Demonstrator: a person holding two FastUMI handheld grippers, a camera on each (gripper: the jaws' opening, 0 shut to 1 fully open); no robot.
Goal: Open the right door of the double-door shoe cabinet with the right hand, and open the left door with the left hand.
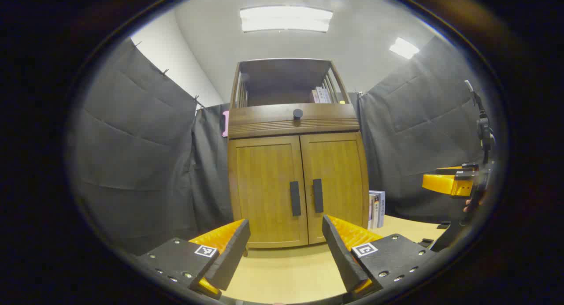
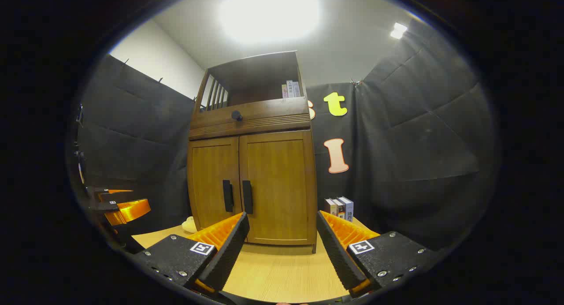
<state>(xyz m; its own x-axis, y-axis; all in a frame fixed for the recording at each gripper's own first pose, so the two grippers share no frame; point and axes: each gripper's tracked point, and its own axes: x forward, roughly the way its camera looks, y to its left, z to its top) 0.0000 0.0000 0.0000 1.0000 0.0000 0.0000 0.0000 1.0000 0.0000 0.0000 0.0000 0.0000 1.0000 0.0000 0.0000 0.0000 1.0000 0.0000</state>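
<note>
Both tools, left [image 1: 286, 247] and right [image 2: 282, 243], gape empty; shoe cabinet [image 1: 297, 181] doors closed, contents hidden.

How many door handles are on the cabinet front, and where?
2: the left door's handle and the right door's handle, upright bars flanking the centre seam at mid height. The round knob above sits on the upper panel. Both doors look closed.

Probably a recording booth, black cloth walls [image 1: 132, 133], ceiling lights [image 1: 285, 18]

One shoe cabinet [image 1: 297, 164], two doors [image 1: 269, 188], two handles [image 1: 294, 198], one knob [image 1: 298, 113].
</note>
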